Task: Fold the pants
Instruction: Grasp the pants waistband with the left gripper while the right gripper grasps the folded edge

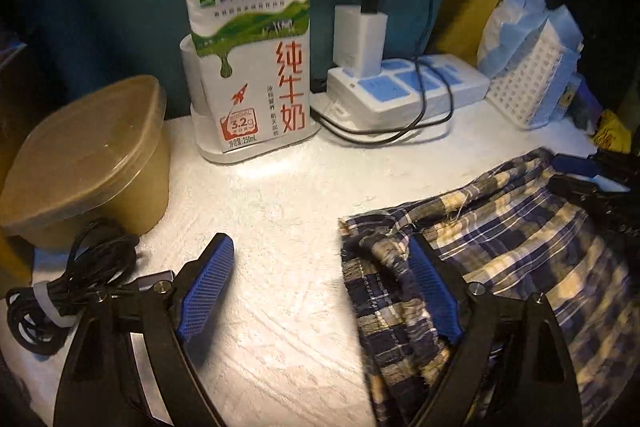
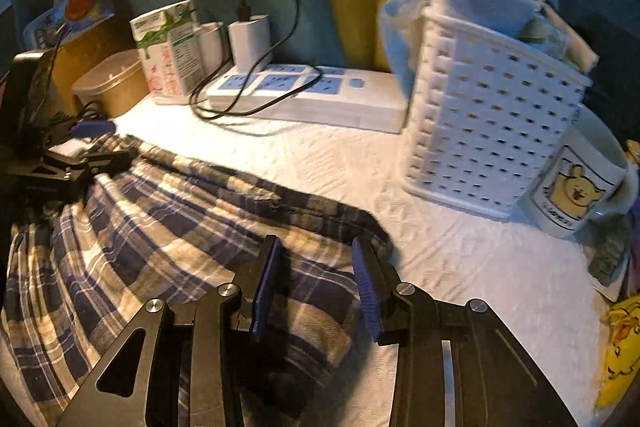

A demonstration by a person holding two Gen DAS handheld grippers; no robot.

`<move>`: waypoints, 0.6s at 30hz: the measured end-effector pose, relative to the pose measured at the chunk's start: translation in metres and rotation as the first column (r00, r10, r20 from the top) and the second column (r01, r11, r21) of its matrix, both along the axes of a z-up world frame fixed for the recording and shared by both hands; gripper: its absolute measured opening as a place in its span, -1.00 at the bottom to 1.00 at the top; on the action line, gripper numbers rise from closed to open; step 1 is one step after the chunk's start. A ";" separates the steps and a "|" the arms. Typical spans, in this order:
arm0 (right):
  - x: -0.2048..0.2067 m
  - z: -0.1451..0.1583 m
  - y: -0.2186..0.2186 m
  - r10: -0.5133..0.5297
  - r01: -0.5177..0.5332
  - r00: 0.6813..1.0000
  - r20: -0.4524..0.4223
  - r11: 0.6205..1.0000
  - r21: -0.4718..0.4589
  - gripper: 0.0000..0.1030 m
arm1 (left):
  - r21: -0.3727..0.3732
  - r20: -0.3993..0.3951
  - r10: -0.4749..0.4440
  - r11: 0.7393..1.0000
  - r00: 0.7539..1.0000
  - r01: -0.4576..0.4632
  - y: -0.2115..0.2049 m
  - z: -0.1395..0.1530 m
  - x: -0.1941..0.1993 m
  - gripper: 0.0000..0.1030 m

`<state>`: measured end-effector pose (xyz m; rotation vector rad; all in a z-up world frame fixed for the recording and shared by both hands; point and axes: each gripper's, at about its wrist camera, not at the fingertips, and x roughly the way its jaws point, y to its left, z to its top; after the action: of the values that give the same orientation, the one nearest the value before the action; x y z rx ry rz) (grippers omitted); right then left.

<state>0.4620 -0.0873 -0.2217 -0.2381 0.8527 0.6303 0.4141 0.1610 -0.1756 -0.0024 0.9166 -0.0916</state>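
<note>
Both grippers' jaws wide over pants [image 2: 168, 227]

Your blue, navy and cream plaid cotton pants [image 1: 500, 251] [image 2: 168, 227] lie crumpled and partly bunched on the white textured table cover [image 2: 460, 247], frayed hem showing, in front of the white power strip [image 2: 320, 95].

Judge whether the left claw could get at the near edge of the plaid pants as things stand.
Probably yes: the left claw is open, one finger already over the plaid pants, with nothing between them.
</note>
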 end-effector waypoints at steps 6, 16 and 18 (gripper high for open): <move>-0.002 0.024 -0.029 -0.131 0.129 0.991 0.027 0.989 0.066 -0.16 | -0.043 0.076 -0.040 0.998 0.996 0.043 -0.006 0.032 -0.018 0.70; 0.002 0.018 -0.032 -0.097 0.101 0.995 -0.032 0.986 0.131 0.75 | -0.058 -0.055 -0.069 0.996 0.996 0.066 -0.019 -0.007 0.011 0.70; 0.004 0.012 -0.028 -0.093 0.098 0.995 -0.046 0.988 0.121 0.75 | -0.035 -0.048 -0.078 0.996 0.996 0.076 -0.021 -0.007 0.009 0.70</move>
<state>0.4663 -0.1158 -0.2100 -0.0726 0.8557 0.5969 0.4228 0.1404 -0.1826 -0.0001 0.9646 -0.1793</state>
